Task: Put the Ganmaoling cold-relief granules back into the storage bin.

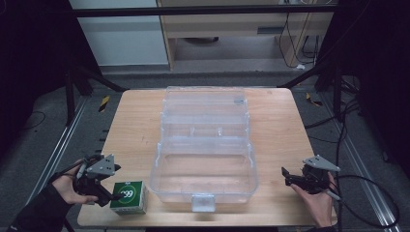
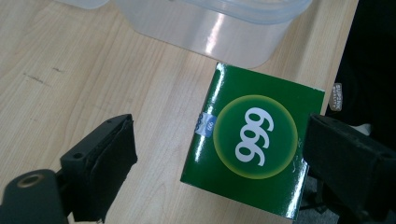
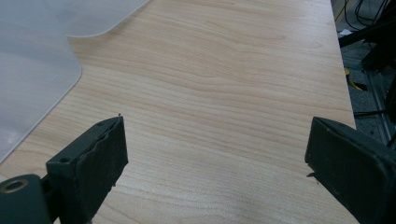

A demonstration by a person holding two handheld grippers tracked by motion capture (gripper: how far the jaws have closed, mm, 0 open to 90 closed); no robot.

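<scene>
A green box (image 1: 128, 197) with "999" in a yellow-ringed circle stands on the wooden table near its front left corner. In the left gripper view the box (image 2: 254, 140) sits between the jaws of my left gripper (image 2: 222, 140). The left jaw stands well clear of it and the right jaw is at its right edge. In the high view my left gripper (image 1: 112, 195) is held by a hand just left of the box. My right gripper (image 1: 286, 176) hovers open over bare wood at the front right, and its jaws (image 3: 215, 140) have nothing between them.
A large clear plastic container (image 1: 157, 164) with its lid swung open lies in the middle of the table (image 1: 280, 125). Its wall (image 2: 224, 32) is just beyond the box. A clear corner (image 3: 32, 60) lies left of the right gripper. Table edges are close on both sides.
</scene>
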